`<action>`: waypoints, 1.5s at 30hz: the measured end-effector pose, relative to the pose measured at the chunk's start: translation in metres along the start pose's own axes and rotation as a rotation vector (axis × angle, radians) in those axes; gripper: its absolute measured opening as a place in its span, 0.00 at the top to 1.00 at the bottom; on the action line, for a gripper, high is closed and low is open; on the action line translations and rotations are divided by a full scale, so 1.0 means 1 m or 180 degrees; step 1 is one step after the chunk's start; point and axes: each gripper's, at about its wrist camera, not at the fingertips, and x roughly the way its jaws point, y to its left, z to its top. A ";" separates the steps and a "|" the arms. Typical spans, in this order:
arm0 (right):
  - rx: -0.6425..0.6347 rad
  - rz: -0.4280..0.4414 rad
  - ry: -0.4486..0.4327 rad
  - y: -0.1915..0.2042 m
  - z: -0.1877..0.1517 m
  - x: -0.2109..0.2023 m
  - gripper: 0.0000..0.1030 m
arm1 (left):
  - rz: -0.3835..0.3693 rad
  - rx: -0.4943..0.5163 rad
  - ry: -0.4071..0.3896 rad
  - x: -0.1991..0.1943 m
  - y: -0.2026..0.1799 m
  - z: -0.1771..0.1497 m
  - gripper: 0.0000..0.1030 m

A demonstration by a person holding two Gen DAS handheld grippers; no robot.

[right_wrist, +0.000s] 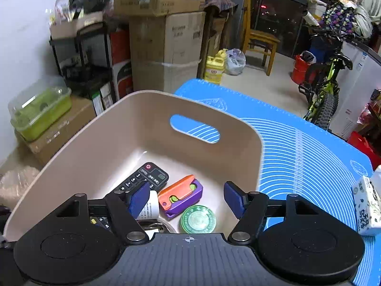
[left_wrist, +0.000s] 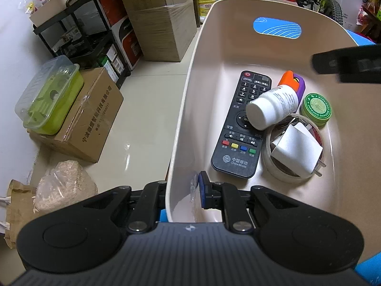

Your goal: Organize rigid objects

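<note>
Beige bin (left_wrist: 190, 90) gripped by left fingers (left_wrist: 202, 190) holds six items; right fingers (right_wrist: 234, 199) wide.

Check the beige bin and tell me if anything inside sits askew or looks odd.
The white plastic bottle lies tipped on its side, propped across the black remote control rather than flat on the floor of the beige plastic bin. The white plug adapter sits tilted on the roll of tape. Nothing looks spilled or damaged.

Cluttered home storeroom: stacked cartons (right_wrist: 166, 47), bicycle (right_wrist: 326, 83), chair (right_wrist: 259, 40).
</note>
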 end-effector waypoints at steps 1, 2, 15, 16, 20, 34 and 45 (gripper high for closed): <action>0.0029 0.0009 -0.0022 -0.003 -0.001 -0.005 0.27 | 0.0009 0.0000 -0.0008 0.000 0.000 0.000 0.82; 0.0056 0.0019 -0.0046 -0.007 -0.002 -0.011 0.26 | 0.0018 0.0000 -0.0017 -0.001 0.000 0.000 0.82; 0.0237 -0.0024 -0.0121 -0.041 -0.028 -0.053 0.24 | 0.0128 -0.0059 -0.0305 -0.031 -0.007 0.005 0.40; 0.0222 -0.0035 -0.0118 -0.042 -0.031 -0.056 0.23 | 0.0135 -0.0066 -0.0318 -0.034 -0.008 0.004 0.40; 0.0199 -0.0077 -0.0174 -0.047 -0.042 -0.073 0.22 | 0.0270 -0.0042 -0.0388 -0.046 -0.011 0.001 0.37; 0.0295 -0.0053 -0.0340 -0.057 -0.072 -0.149 0.21 | 0.0048 0.0037 -0.0680 -0.113 -0.042 -0.024 0.37; 0.0410 -0.0122 -0.0446 -0.062 -0.121 -0.212 0.21 | -0.0010 0.0175 -0.0838 -0.164 -0.063 -0.069 0.37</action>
